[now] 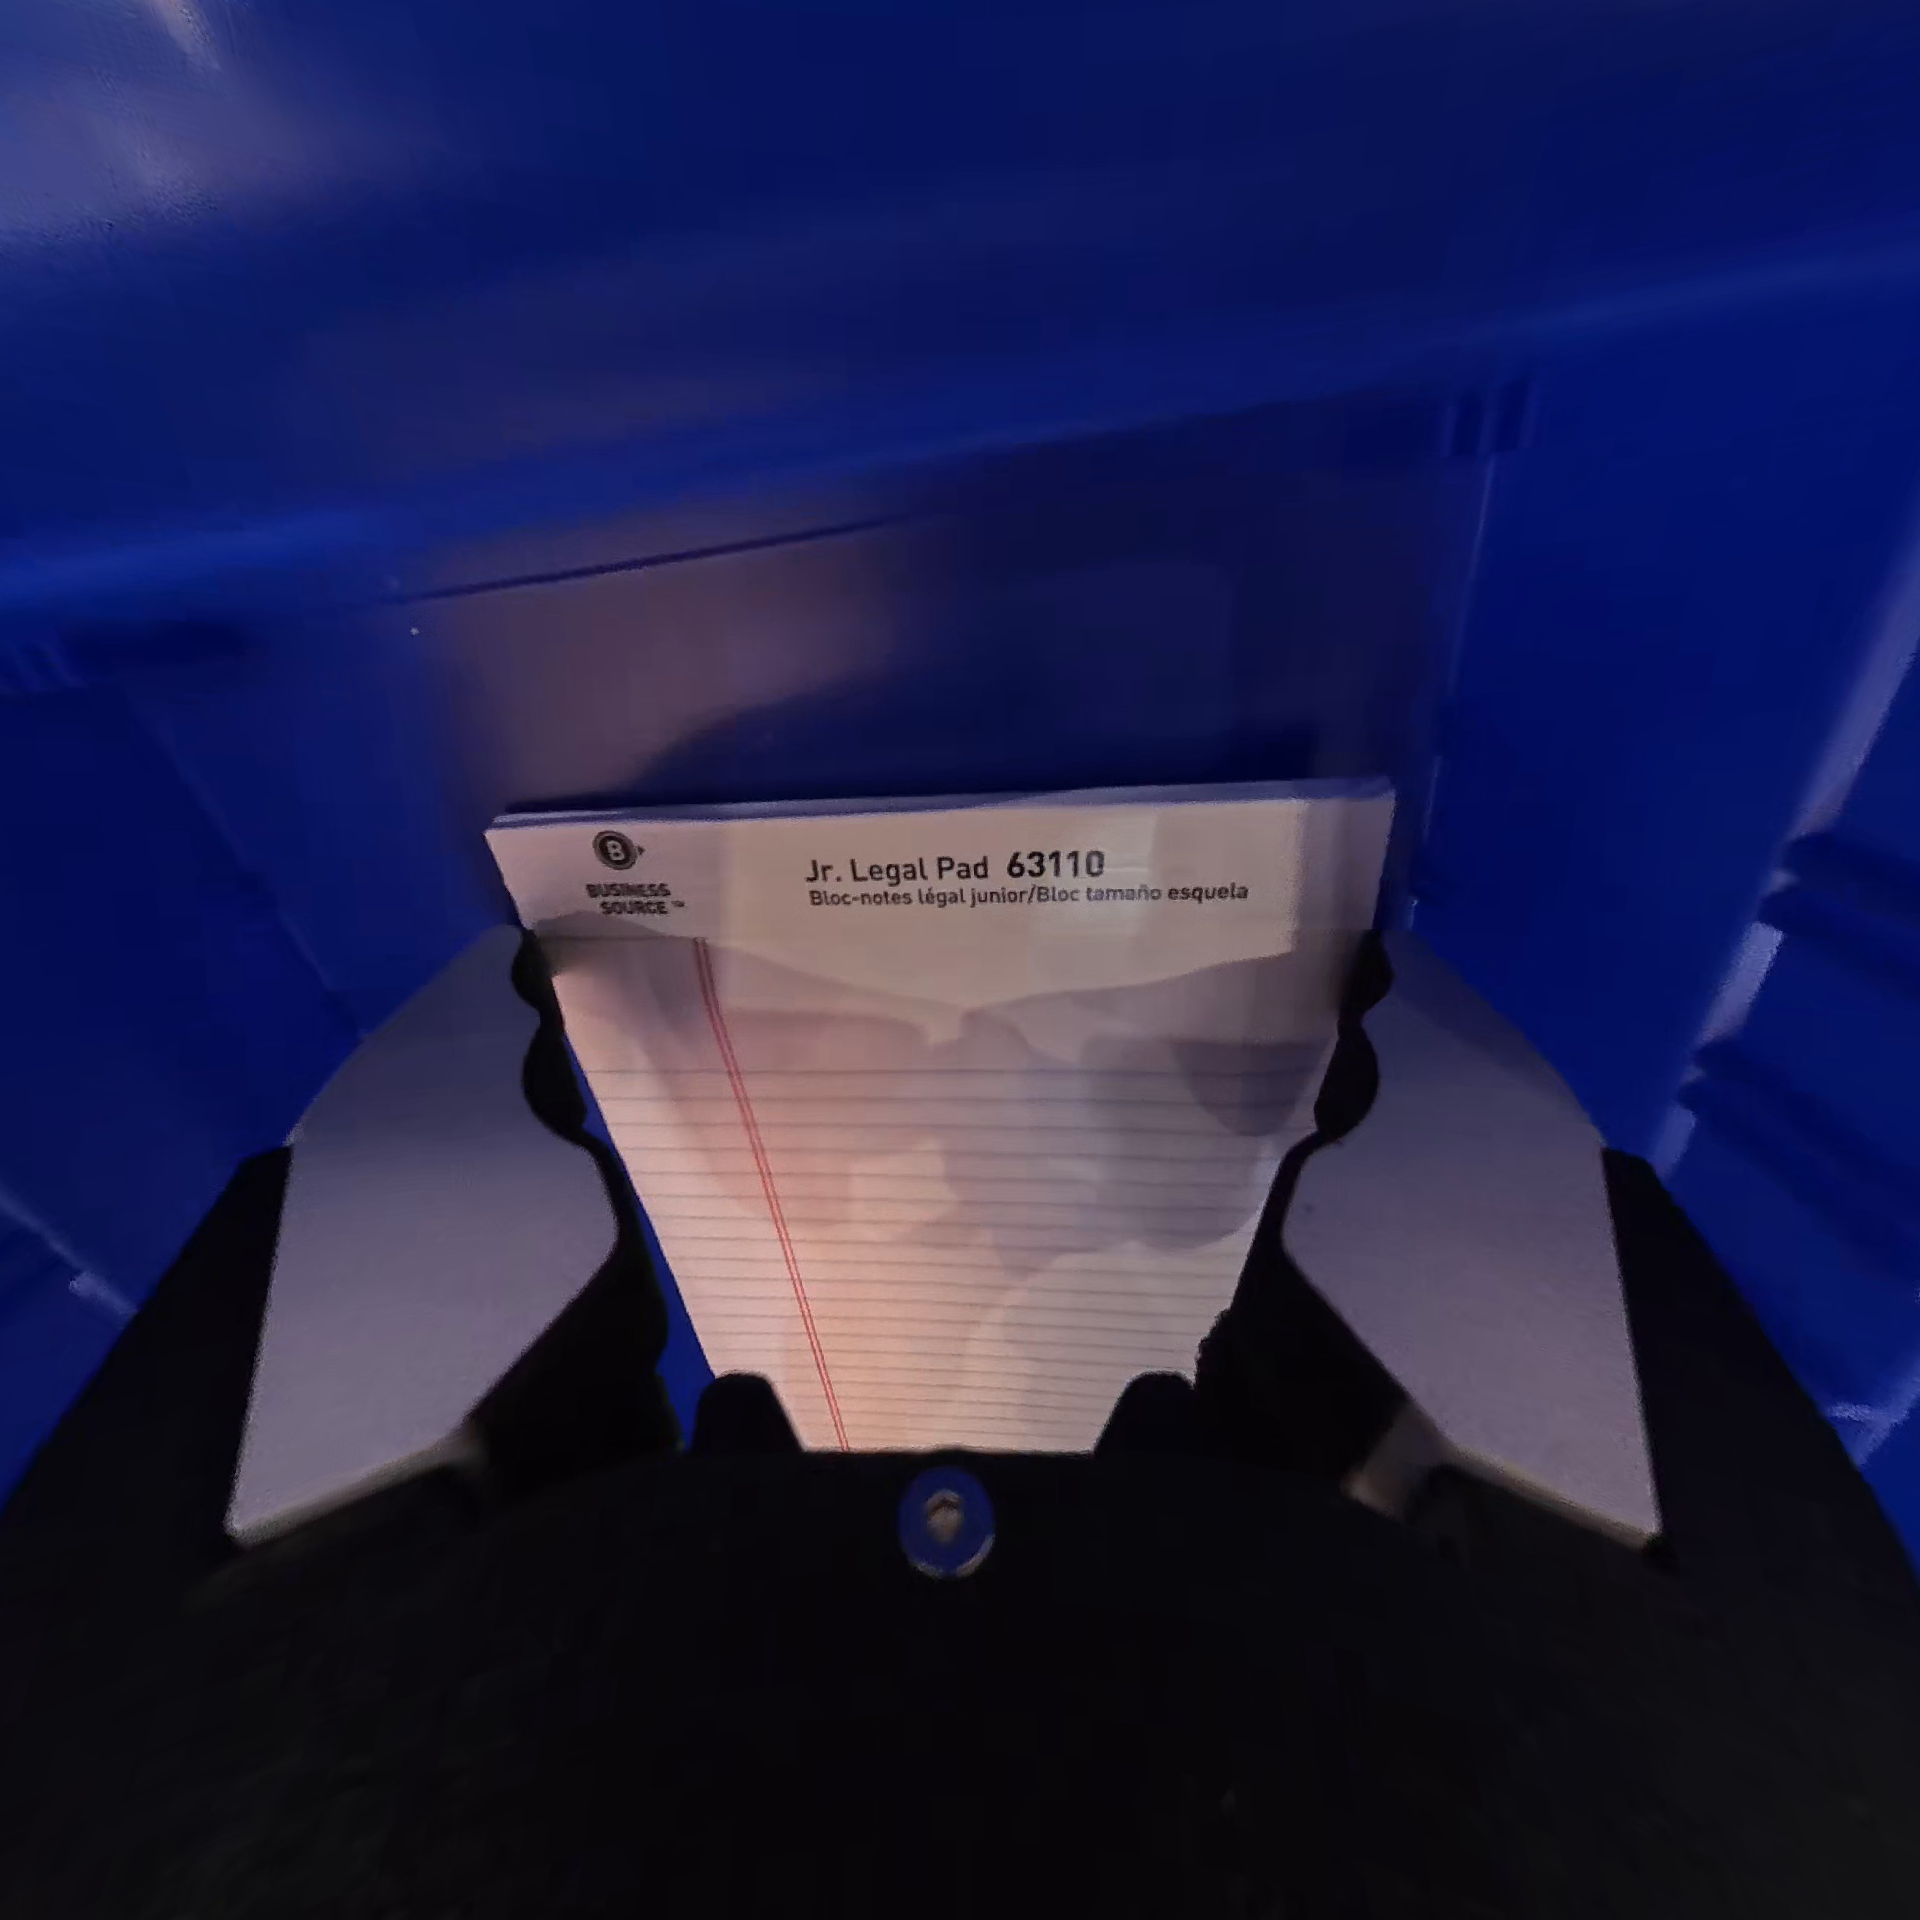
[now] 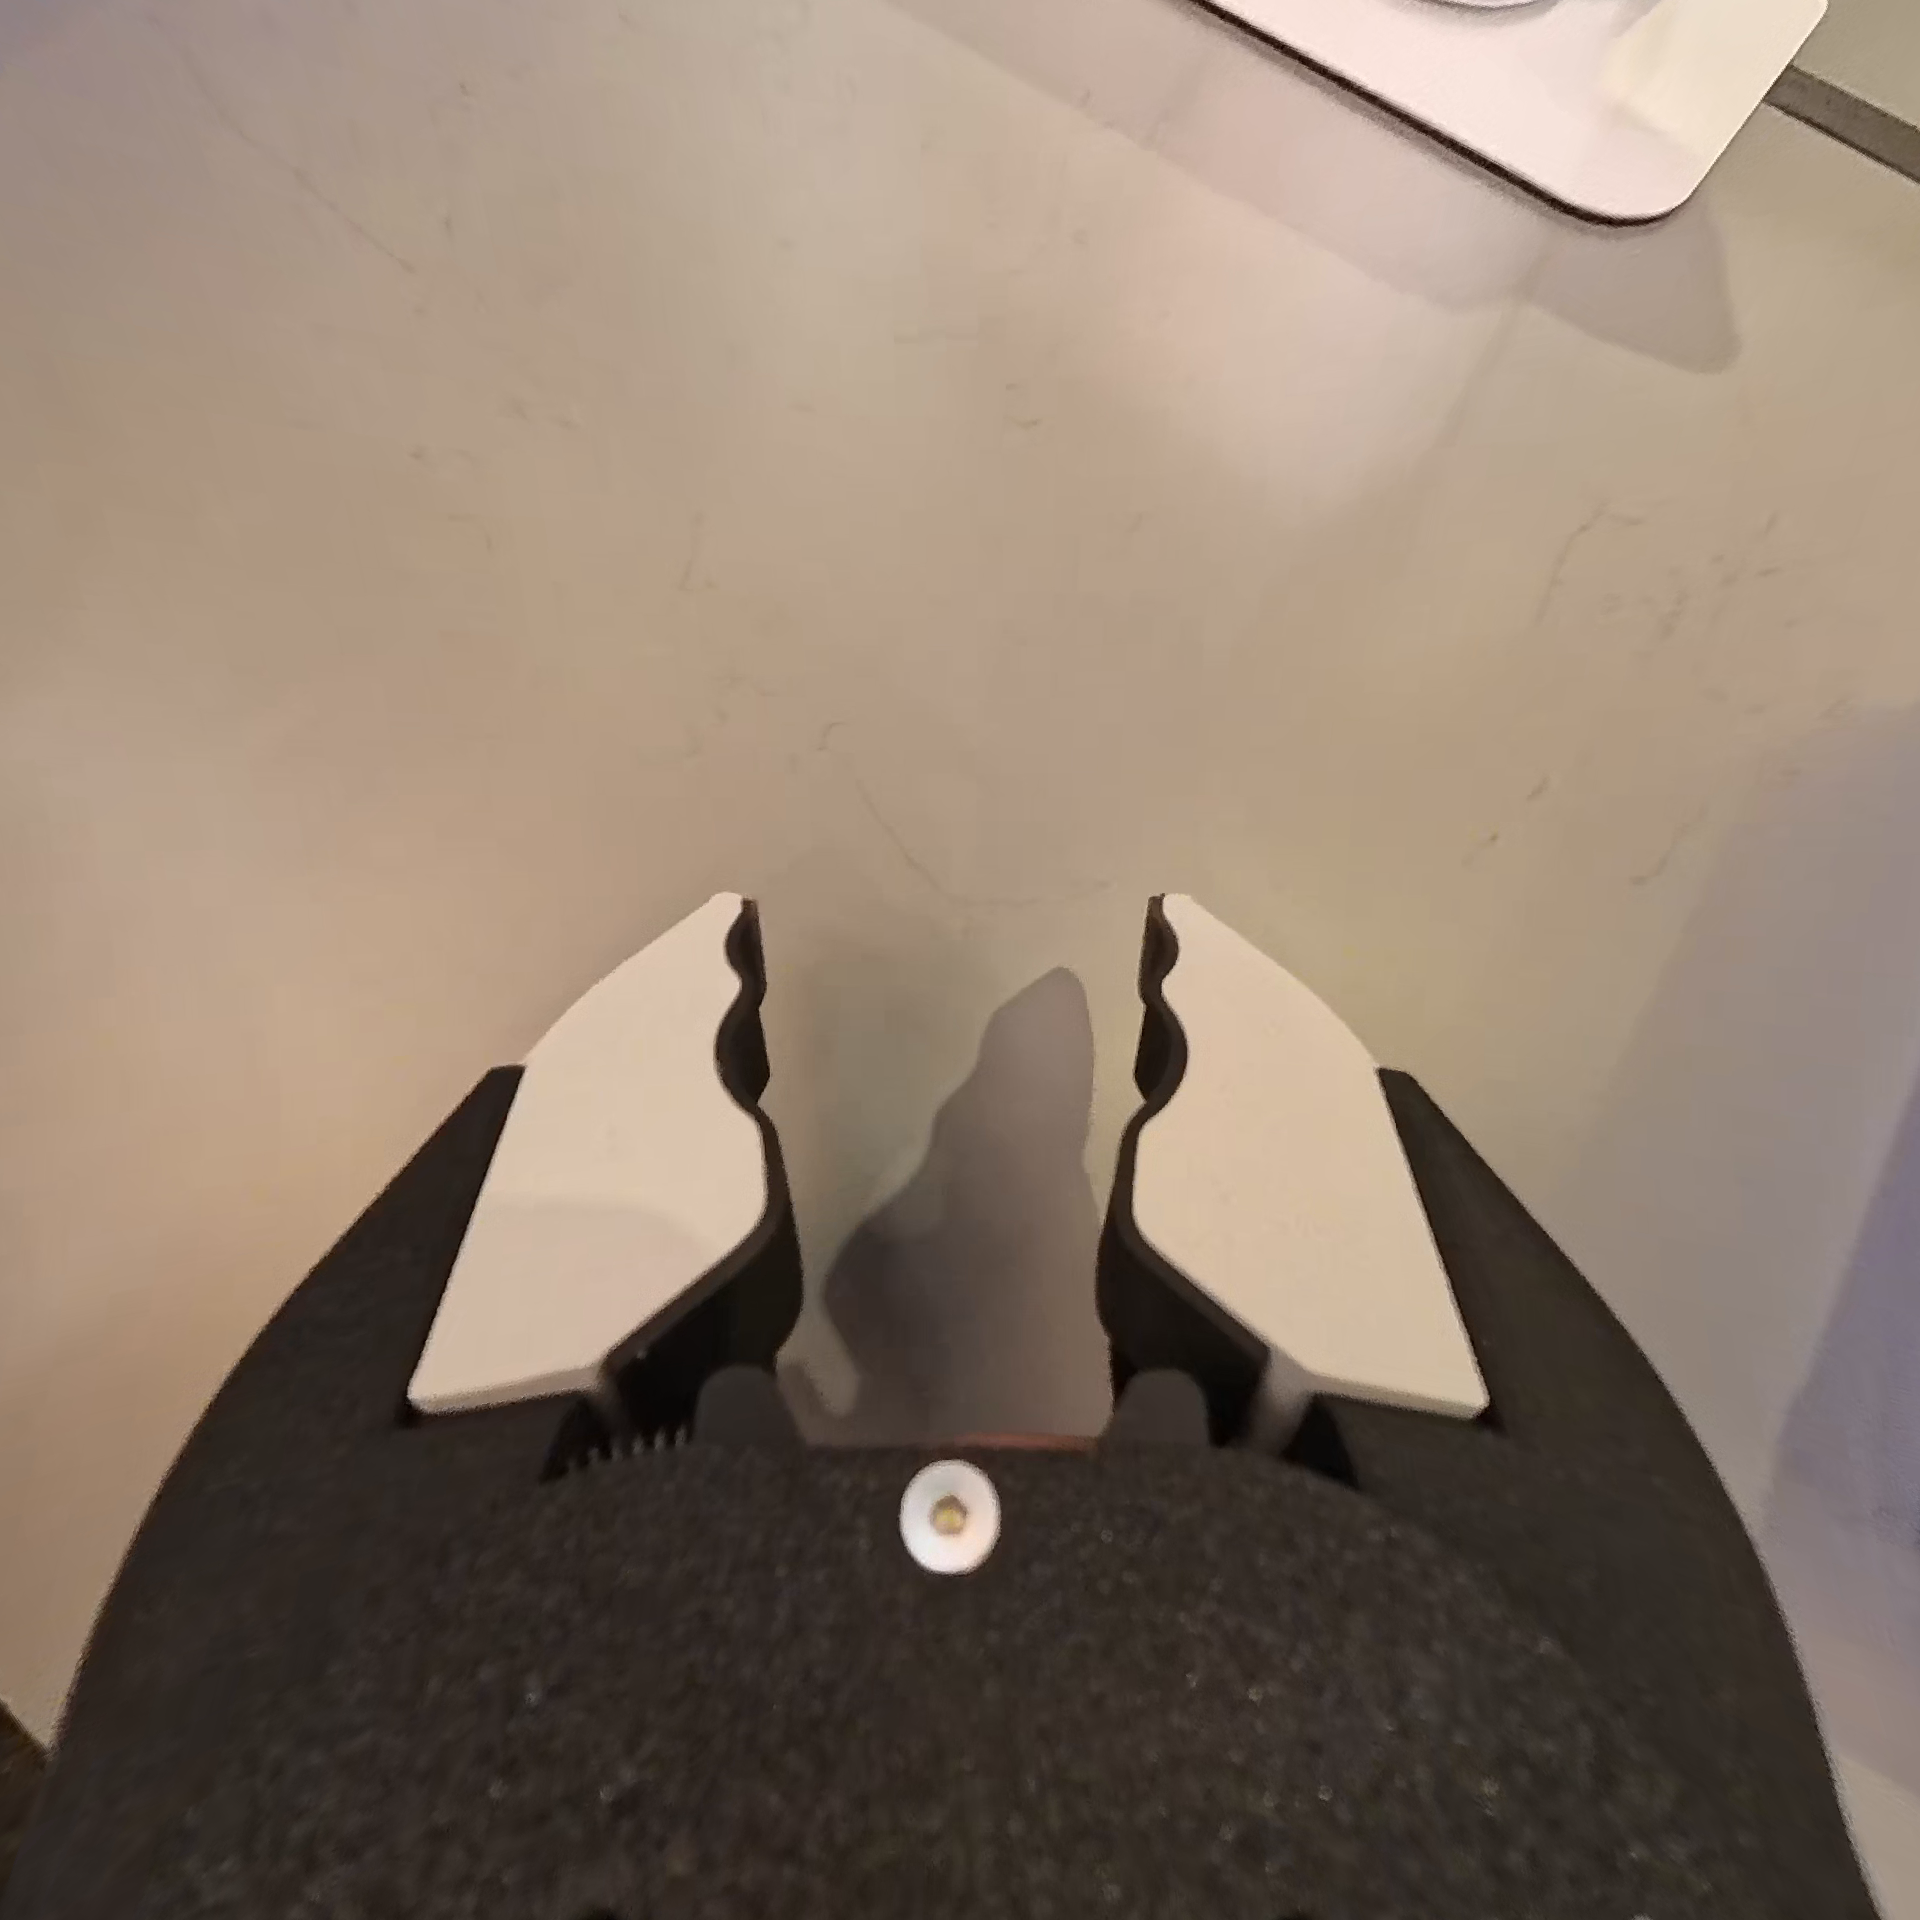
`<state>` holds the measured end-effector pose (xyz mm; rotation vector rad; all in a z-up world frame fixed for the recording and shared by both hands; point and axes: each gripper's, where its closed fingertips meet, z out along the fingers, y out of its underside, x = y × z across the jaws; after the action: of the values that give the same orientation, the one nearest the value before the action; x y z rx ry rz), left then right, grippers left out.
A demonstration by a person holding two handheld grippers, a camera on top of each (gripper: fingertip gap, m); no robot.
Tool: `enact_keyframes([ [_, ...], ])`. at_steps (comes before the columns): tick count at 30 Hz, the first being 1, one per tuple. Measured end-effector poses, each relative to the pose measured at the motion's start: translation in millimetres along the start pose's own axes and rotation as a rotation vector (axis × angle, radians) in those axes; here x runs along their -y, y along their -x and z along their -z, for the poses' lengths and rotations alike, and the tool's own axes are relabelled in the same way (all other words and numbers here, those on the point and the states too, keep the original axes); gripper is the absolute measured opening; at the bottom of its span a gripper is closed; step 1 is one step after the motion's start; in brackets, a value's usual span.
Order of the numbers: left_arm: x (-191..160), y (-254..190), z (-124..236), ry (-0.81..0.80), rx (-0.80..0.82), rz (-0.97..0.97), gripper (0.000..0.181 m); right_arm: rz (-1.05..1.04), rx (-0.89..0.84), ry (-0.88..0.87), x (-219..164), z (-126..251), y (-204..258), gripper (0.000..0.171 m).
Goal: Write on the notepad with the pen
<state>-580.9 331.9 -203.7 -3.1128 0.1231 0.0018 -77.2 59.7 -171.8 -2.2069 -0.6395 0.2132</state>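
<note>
A white lined notepad (image 1: 935,1143) with a red margin line and a printed header strip lies between the fingers of my left gripper (image 1: 945,956). Both finger pads press on its long edges, so the gripper is shut on it. The pad is inside a blue plastic bin (image 1: 935,416), with its header end towards the bin's far wall. My right gripper (image 2: 951,914) is open and empty, and hovers over a beige table top (image 2: 727,468). No pen shows in either view.
The blue bin's walls close in on the left gripper on the left, right and far sides. In the right wrist view, a flat white base with rounded corners (image 2: 1558,94) lies on the table at the far right. Some 60 centimetres of space lies between my two pairs of fingers.
</note>
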Motion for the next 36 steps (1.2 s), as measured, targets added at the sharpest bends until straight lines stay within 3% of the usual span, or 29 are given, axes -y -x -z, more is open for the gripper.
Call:
enact_keyframes([
  [1, 0.1, 0.7, 1.0, -0.011, -0.002, 0.007, 0.138, -0.001, -0.001, -0.002, 0.7, 0.7, -0.2, 0.069],
  [3, -0.1, 1.4, 6.0, -0.037, -0.021, 0.015, 0.138, -0.002, 0.000, -0.007, 2.1, 2.0, -0.1, 0.069],
  [8, 4.8, 11.6, 55.4, -0.186, -0.050, 0.037, 0.053, -0.002, 0.004, -0.013, 4.7, 3.8, 1.4, 0.069],
  [10, 18.1, -10.1, 106.5, -0.414, -0.234, 0.021, 0.017, -0.001, 0.005, -0.017, 5.9, 4.4, 2.3, 0.069],
  [11, 22.9, -10.3, 133.0, -0.527, -0.241, 0.023, 0.000, 0.000, 0.007, -0.020, 6.7, 4.8, 2.9, 0.069],
  [12, 20.8, -7.0, 147.8, -0.567, -0.180, -0.013, 0.001, -0.001, 0.008, -0.020, 7.0, 5.0, 3.4, 0.069],
  [14, 13.1, -6.9, 155.4, -0.554, -0.110, -0.061, 0.019, 0.002, 0.008, -0.022, 7.2, 5.8, 4.3, 0.069],
  [21, -7.8, 3.4, 123.5, -0.378, 0.027, -0.114, 0.090, 0.012, 0.005, -0.013, 3.6, 6.2, 5.3, 0.069],
  [24, -4.7, 17.3, 92.0, -0.295, 0.011, -0.098, 0.099, 0.014, 0.011, -0.011, 4.1, 4.9, 6.7, 0.069],
  [28, 15.4, 8.6, 50.8, -0.189, -0.354, 0.078, 0.108, 0.032, 0.002, 0.002, 2.7, 2.4, 7.1, 0.069],
  [34, 46.6, 38.7, 24.3, -0.247, -0.261, 0.054, 0.116, 0.027, 0.002, 0.020, 0.2, -5.4, 4.3, 0.068],
  [36, 48.2, 36.1, 19.3, -0.258, -0.280, 0.027, 0.096, 0.025, 0.010, 0.031, -2.5, -9.2, 5.6, 0.068],
])
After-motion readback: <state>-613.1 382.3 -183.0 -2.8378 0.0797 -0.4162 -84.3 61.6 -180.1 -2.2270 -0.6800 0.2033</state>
